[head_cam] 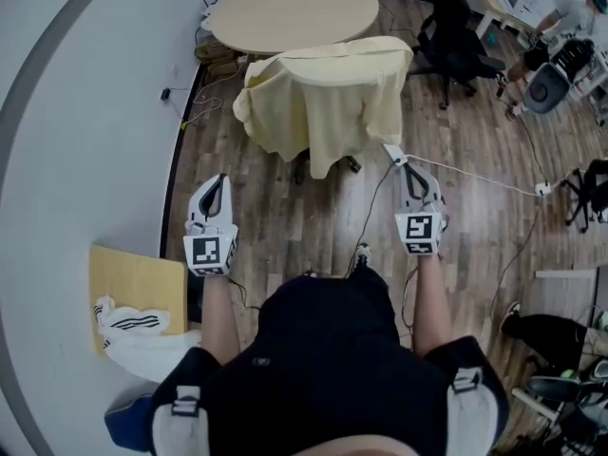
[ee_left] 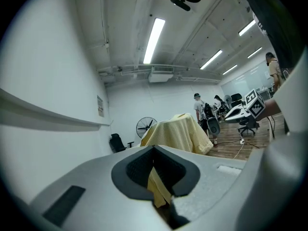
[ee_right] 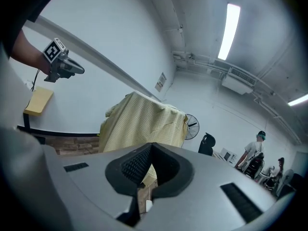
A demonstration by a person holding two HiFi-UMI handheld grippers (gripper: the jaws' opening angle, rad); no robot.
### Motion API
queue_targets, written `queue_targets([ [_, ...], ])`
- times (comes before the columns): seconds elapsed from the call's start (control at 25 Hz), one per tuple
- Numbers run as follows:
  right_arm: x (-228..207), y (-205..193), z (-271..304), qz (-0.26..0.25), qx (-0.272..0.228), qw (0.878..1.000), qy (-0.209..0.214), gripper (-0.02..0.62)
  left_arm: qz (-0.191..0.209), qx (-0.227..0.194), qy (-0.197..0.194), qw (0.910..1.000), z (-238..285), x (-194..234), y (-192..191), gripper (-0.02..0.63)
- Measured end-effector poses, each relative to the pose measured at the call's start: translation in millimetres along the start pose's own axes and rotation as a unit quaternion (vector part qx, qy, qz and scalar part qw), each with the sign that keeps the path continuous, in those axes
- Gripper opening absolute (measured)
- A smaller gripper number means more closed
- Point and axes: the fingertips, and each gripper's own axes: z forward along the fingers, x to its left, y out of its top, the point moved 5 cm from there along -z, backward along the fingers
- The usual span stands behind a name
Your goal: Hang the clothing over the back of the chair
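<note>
A pale yellow garment (head_cam: 323, 98) hangs draped over the chair, covering its back and seat; only the dark chair base (head_cam: 302, 169) shows beneath. My left gripper (head_cam: 217, 186) sits short of it on the left, shut and holding nothing. On the right, my right gripper (head_cam: 407, 174) is also shut and holding nothing, just below the cloth's lower right corner. The left gripper view shows the garment (ee_left: 178, 134) beyond the closed left gripper (ee_left: 155, 150). The right gripper view shows the garment (ee_right: 139, 124) past the closed right gripper (ee_right: 152, 148).
A round table (head_cam: 294, 8) stands behind the chair, with a black office chair (head_cam: 456, 36) to its right. A white cable (head_cam: 475, 179) crosses the wood floor. Cardboard (head_cam: 133, 283) with a white striped cloth (head_cam: 128, 321) lies by the left wall. People stand at the far right.
</note>
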Motion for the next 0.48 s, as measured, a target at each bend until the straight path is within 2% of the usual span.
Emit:
queue_targets([
  [0.28,55,-3,-40,0.012,0.039,0.999,-0.015,-0.006,-0.006,0.003,-0.025,0.9997,-41,21,-23,0.000],
  [0.48,78,5,-50,0.007,0.034,0.999,-0.013,-0.006,-0.001,0.022,-0.035,0.9992,-61,32,-40,0.000],
])
